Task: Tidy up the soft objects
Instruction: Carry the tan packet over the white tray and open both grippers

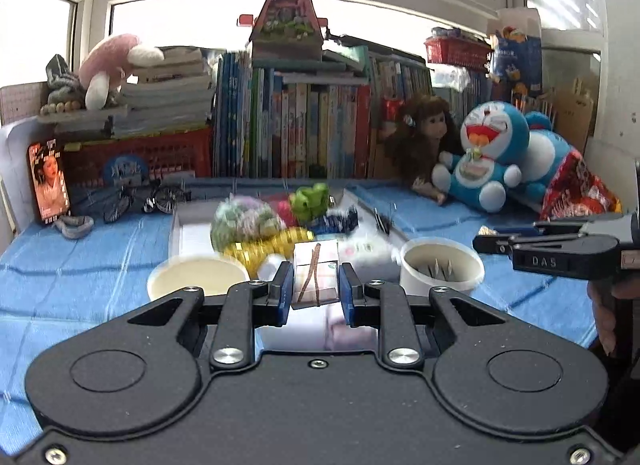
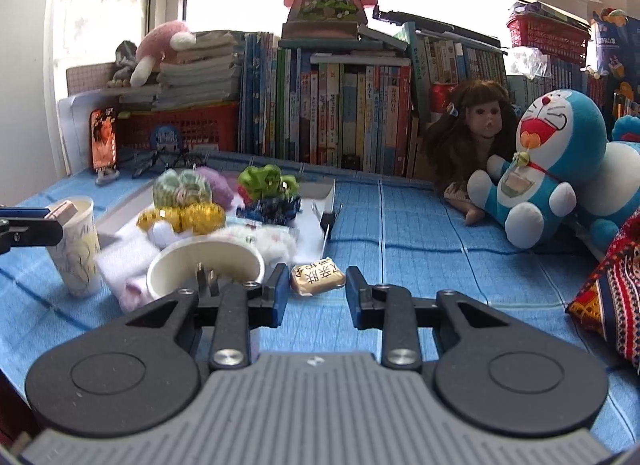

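Your left claw point(image 1: 316, 289) pinches a small packet point(image 1: 315, 275) at lower centre, lifted above the cups, likely for sorting. Your right claw point(image 2: 316, 297) is spread around the yellow sachet point(image 2: 318, 276) on the table point(image 2: 420, 265), ready to close.

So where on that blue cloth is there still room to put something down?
Bare blue cloth lies between the tray and the Doraemon plush, past the small packet. Crowded: the tray's heap and the two cups left of it.
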### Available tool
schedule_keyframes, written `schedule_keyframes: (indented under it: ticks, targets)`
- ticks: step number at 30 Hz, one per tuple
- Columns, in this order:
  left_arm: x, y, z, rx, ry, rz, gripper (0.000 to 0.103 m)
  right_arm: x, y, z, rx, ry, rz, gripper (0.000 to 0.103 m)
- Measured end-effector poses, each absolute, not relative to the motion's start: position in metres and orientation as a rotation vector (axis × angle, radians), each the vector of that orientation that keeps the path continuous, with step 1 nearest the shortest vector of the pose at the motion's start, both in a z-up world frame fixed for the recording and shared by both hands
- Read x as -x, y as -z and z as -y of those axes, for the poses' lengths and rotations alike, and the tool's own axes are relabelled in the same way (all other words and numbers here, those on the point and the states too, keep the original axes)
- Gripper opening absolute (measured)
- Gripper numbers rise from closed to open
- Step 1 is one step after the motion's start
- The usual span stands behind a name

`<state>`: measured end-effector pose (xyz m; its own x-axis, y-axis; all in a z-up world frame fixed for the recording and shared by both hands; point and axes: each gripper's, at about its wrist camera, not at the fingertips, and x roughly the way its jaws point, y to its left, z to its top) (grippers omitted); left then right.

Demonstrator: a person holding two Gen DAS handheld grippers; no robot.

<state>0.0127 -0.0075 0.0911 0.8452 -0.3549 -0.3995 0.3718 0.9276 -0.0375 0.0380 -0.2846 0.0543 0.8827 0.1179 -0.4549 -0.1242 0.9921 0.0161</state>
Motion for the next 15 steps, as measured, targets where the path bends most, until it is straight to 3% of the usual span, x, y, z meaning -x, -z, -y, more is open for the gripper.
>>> schedule_keyframes:
  ticks: [7,15]
  targets:
    - [-0.064,-0.13,-0.011,-0.008,0.399,-0.452,0.023,-0.07,-0.082,0.274,-0.017,-0.177,-0.477,0.036]
    - [-0.143,-0.136,-0.038,0.046,0.333,-0.59,0.023,-0.128,-0.095,0.247,-0.026,-0.246,-0.567,0.036]
